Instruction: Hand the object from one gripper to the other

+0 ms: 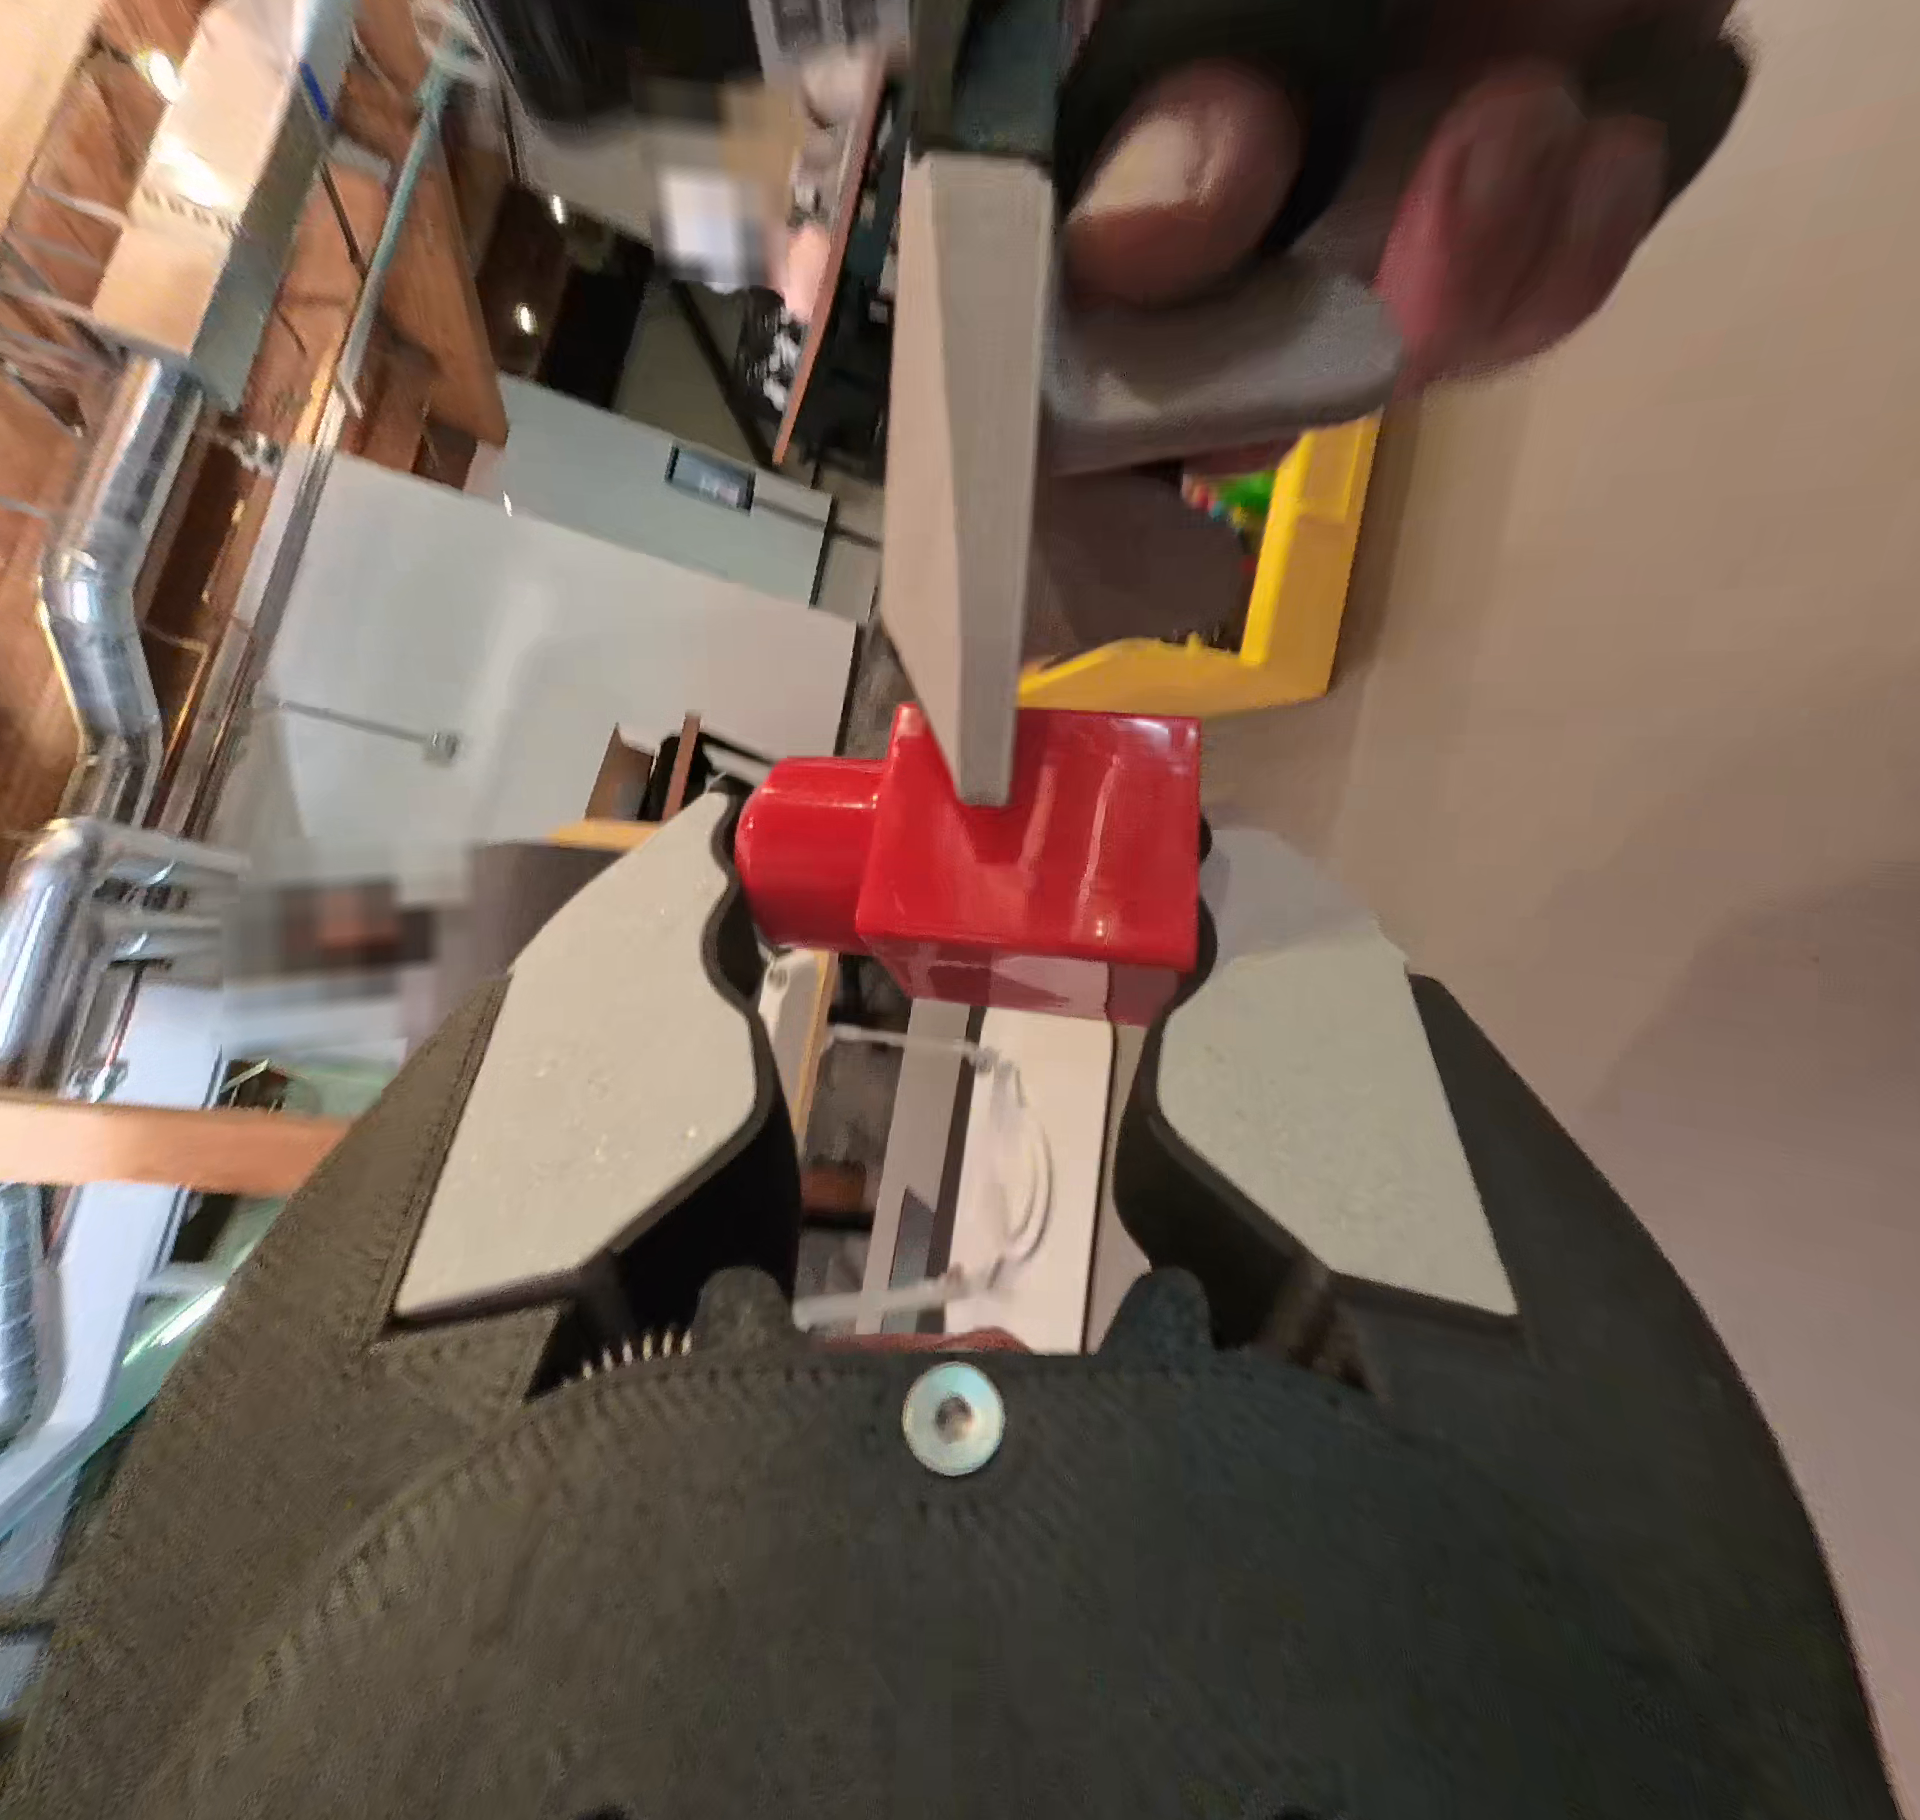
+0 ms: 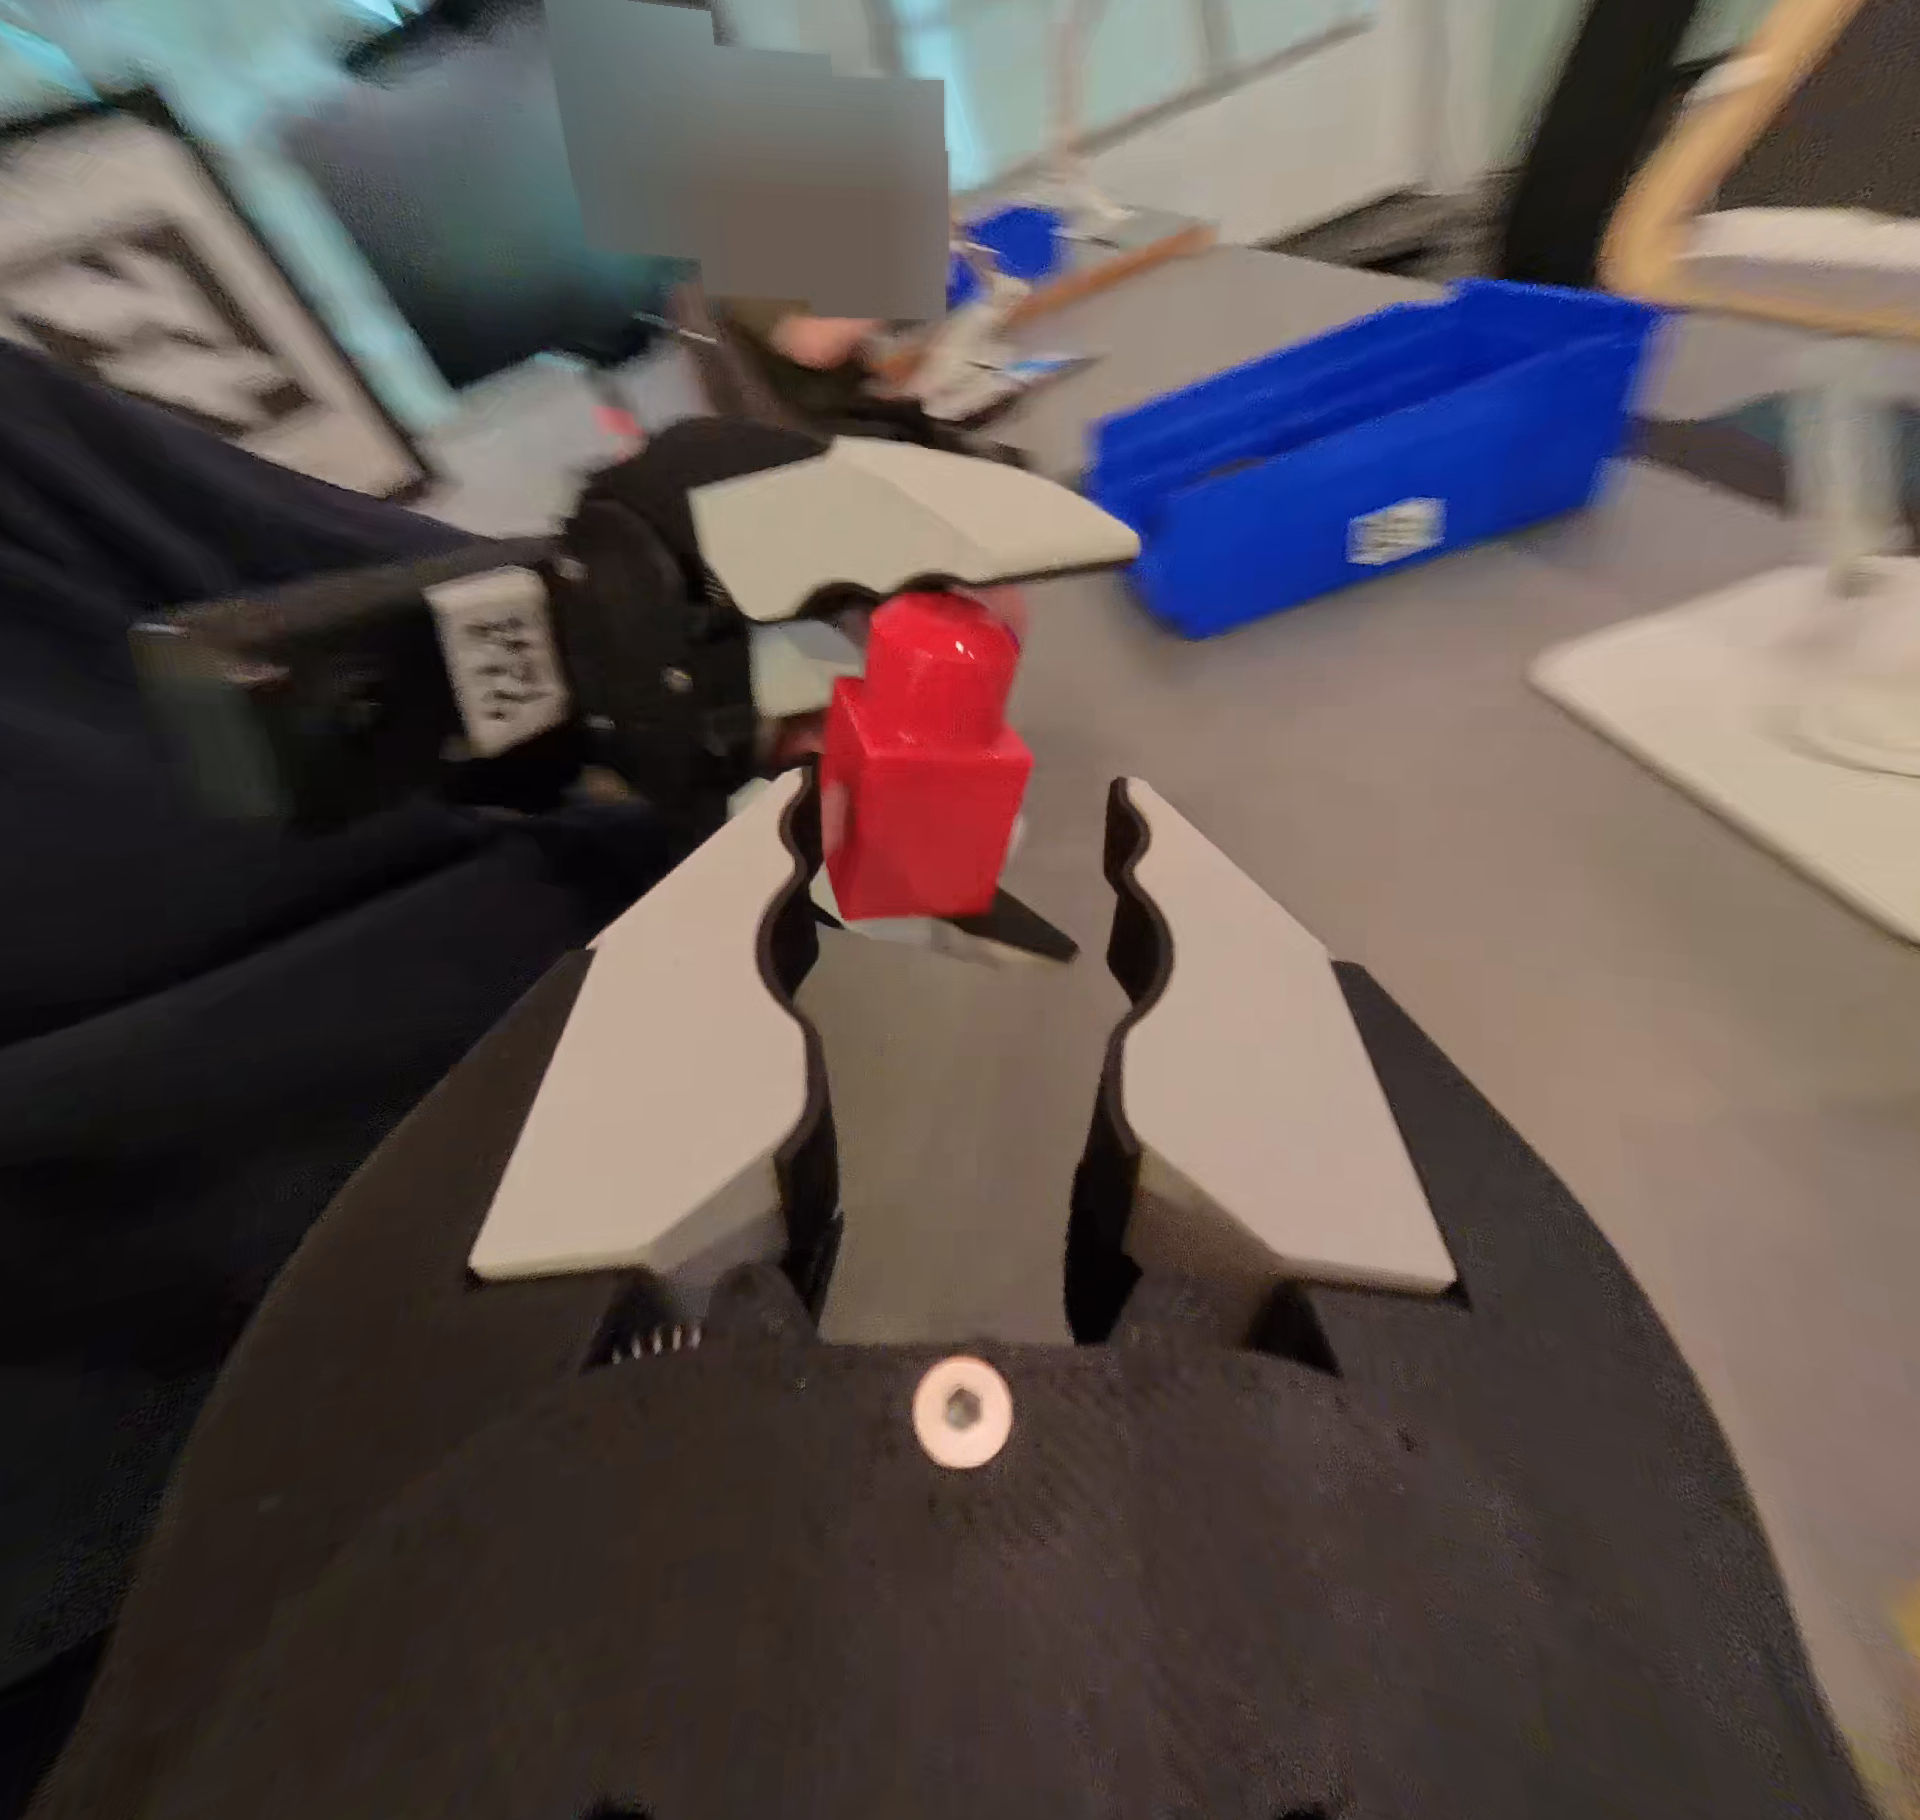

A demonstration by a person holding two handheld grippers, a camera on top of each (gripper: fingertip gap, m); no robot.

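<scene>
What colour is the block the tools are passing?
The block is shiny red, clearest in the left wrist view.

Grey bench (image 2: 1351, 835): blue bin (image 2: 1371, 451) resting on surface; white stand base (image 2: 1745, 731) near right edge; yellow bin (image 1: 1288, 575) too.

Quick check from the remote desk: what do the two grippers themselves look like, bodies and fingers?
Both match: the left gripper and the right gripper have dark, ridged 3D-printed bodies, pale grey wedge fingers with wavy black inner edges, and a silver centre screw. A small spring shows beside the left finger base. A white marker tag sits on the left gripper's body.
</scene>
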